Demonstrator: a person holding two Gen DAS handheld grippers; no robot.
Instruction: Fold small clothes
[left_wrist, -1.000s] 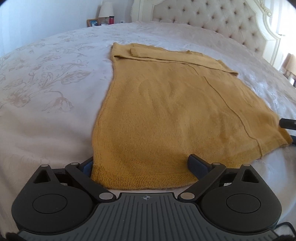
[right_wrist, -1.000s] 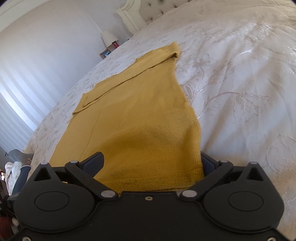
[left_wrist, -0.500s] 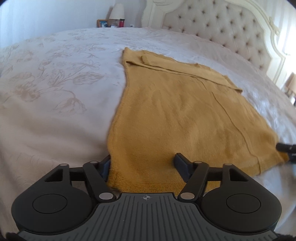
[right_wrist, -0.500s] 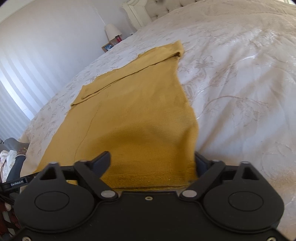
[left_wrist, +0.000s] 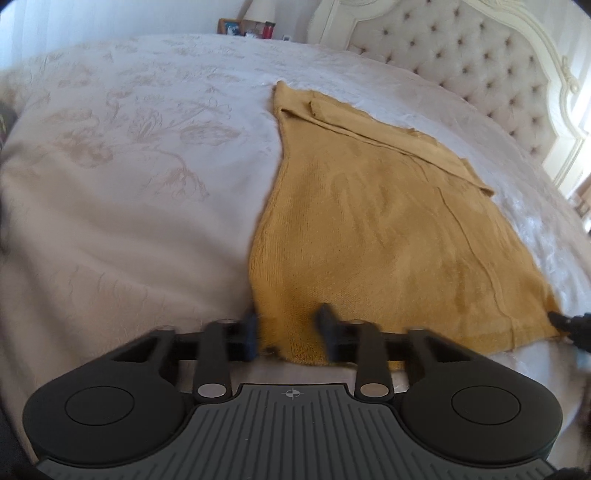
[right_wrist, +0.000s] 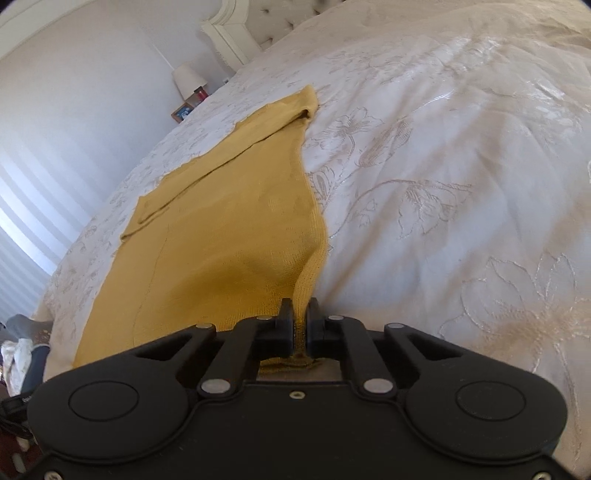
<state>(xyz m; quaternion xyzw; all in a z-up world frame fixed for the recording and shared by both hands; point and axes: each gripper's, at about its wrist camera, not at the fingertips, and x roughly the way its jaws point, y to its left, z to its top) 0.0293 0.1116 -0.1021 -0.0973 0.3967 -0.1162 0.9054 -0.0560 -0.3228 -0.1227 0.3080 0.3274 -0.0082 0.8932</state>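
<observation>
Mustard sweater (left_wrist: 388, 236) flat on the bed (left_wrist: 122, 192), both near corners at the tools.

The knitted sweater (right_wrist: 229, 236) lies spread on the white flowered bedspread, its far end folded over toward the tufted headboard (left_wrist: 476, 59). The right tool (right_wrist: 299, 325) has its fingers pressed together on the near right corner of the hem, and the cloth rises a little there. The left tool (left_wrist: 290, 332) has its fingers partly apart, one on each side of the near left corner; they are blurred, and a grip is not clear. A lamp (right_wrist: 188, 77) and a picture frame (right_wrist: 183, 110) stand beyond the bed.
</observation>
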